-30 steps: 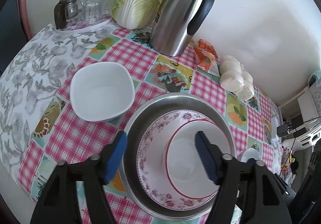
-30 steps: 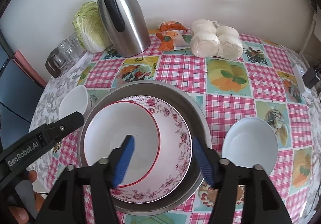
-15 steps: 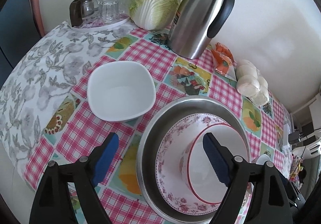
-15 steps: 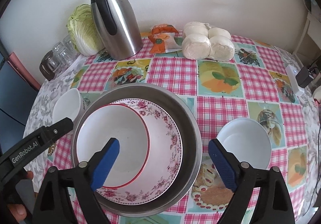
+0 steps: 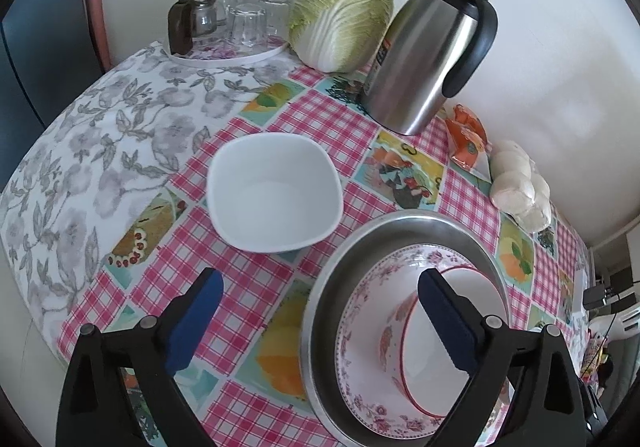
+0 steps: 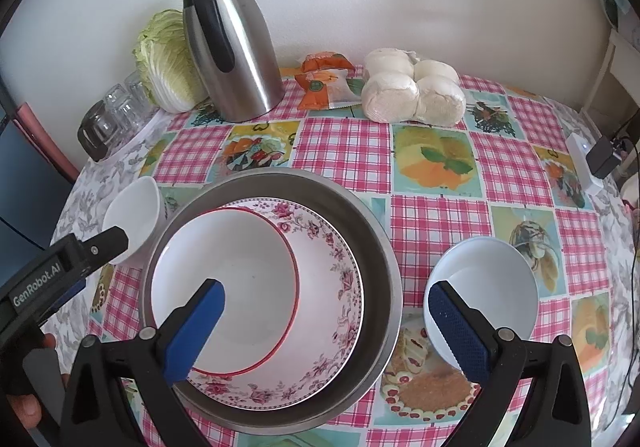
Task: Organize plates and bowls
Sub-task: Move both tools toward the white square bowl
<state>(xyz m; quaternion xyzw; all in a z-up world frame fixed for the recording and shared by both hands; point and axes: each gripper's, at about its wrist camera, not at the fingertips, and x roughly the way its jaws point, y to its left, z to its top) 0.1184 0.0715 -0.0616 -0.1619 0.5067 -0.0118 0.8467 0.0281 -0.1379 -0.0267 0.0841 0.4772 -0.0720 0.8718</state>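
While both the left gripper [image 5: 318, 321] and right gripper [image 6: 326, 331] are opening wide and hold nothing, risk remains; the red-rimmed bowl [image 6: 224, 287] sits off-centre in the floral plate [image 6: 320, 327]; a careless pad could tip it.

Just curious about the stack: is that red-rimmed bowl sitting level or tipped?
Tipped. The red-rimmed bowl leans toward one side of the flowered plate, inside the steel basin, its rim off-centre.

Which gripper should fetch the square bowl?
Left. The left gripper, jaws opening and empty, faces the square bowl. The right gripper hangs over the steel basin, nearer the round bowl.
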